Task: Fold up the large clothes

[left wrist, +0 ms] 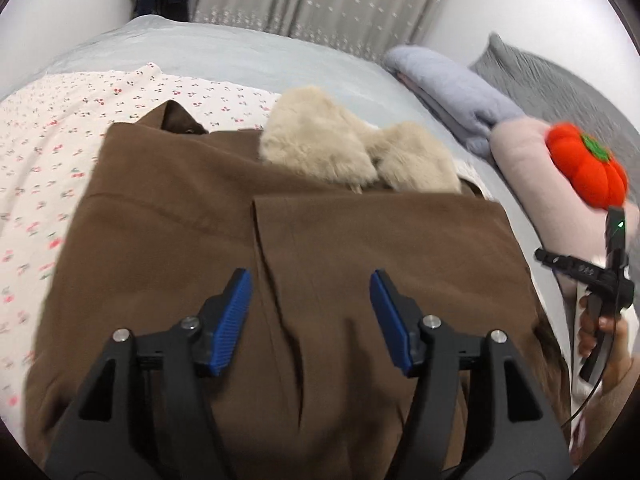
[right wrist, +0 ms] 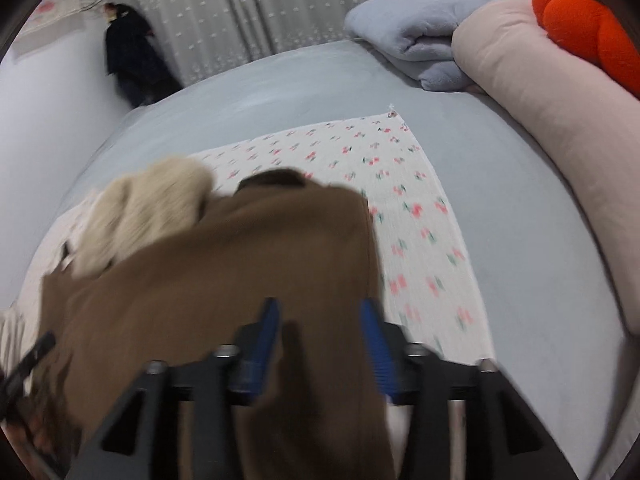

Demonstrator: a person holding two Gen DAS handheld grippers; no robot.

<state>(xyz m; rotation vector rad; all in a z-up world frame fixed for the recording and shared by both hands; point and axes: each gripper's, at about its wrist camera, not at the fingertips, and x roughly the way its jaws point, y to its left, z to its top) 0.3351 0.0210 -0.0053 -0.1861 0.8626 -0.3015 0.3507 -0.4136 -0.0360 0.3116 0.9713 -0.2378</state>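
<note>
Brown coat (left wrist: 288, 264) lying folded on cherry-print sheet (left wrist: 80, 128) atop the bed, cream fur collar (left wrist: 344, 148) at its far edge, left gripper (left wrist: 311, 320) jaws spread above coat, pinching nothing, right gripper (right wrist: 320, 340) jaws spread over coat's edge, blurred.

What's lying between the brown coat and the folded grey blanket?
In the left wrist view, only the cream fur collar and bare bedsheet lie between the brown coat and grey blanket.
</note>
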